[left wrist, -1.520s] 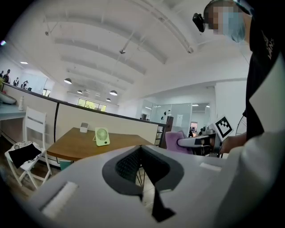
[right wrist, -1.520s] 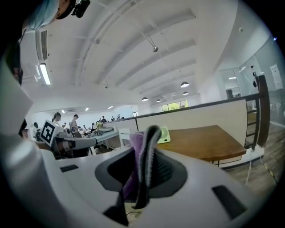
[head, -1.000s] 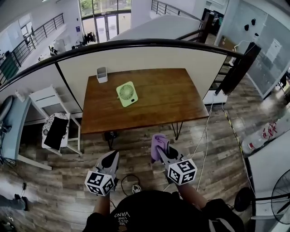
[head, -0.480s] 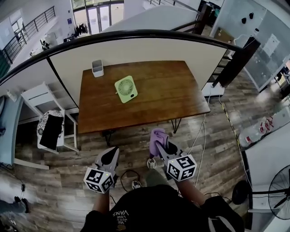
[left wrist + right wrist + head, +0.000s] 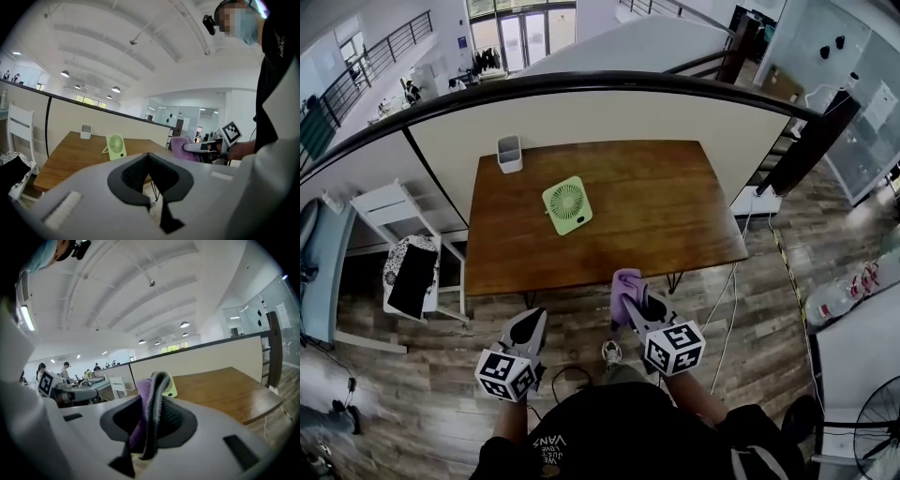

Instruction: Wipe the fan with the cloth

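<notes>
Readiness: purple cloth (image 5: 625,284) pinched in right tool (image 5: 644,307) for wiping; left tool (image 5: 528,324) closed, empty, free to steady green desk fan (image 5: 567,204) ahead on counter (image 5: 661,211).

"VANS", upside-down, on the person's shirt (image 5: 551,442)

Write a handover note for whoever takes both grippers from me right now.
Left hand-held gripper: shut, empty.
Right hand-held gripper: shut on the purple cloth.
The small light green square fan stands propped on the brown wooden table, near a white container. Both grippers are short of the table's near edge.
Done: cloth is in the grip.
Left: reach the fan and wipe it; nothing wiped yet.
</notes>
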The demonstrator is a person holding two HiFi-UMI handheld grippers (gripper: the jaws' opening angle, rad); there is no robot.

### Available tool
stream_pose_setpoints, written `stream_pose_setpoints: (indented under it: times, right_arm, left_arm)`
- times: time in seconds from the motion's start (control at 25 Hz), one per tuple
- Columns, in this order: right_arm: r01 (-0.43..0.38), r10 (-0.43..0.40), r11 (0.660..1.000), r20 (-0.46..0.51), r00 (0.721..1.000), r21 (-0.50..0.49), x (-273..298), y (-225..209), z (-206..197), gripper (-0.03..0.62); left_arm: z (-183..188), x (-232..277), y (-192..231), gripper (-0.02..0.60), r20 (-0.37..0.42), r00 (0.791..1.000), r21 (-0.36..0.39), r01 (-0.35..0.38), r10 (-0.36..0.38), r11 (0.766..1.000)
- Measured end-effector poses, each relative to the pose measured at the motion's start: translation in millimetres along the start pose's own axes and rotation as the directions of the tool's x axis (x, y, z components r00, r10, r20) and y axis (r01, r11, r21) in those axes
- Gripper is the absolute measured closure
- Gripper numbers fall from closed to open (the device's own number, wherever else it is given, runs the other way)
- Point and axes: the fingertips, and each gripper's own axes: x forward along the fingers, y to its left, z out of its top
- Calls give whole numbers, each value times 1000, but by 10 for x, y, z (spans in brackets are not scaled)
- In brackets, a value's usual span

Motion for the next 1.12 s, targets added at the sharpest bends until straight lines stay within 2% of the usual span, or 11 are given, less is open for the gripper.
stream_pose_setpoints:
  times: [0.44,0.68,0.88,1.12]
  right_arm:
    - [-115,113,992,-50,992,-46,612,-602,245,500]
    - [-177,172,981,-69,983,-73,875,-876,351,499]
    - [-199,194,976,-73,978,-82,1069,-1032,446,500]
    - [-207,198,974,-99,975,-88,1344,-1028,404,499]
  left_arm:
    - [239,744,235,569,18,994,-20,-109,110,994]
    - [213,1045,309,569,16,986,-43,-166,167,985]
    - [221,1235,387,569,-2,981,-54,-192,192,980]
    - [160,1343,735,569,-28,975,-81,-222,221,972]
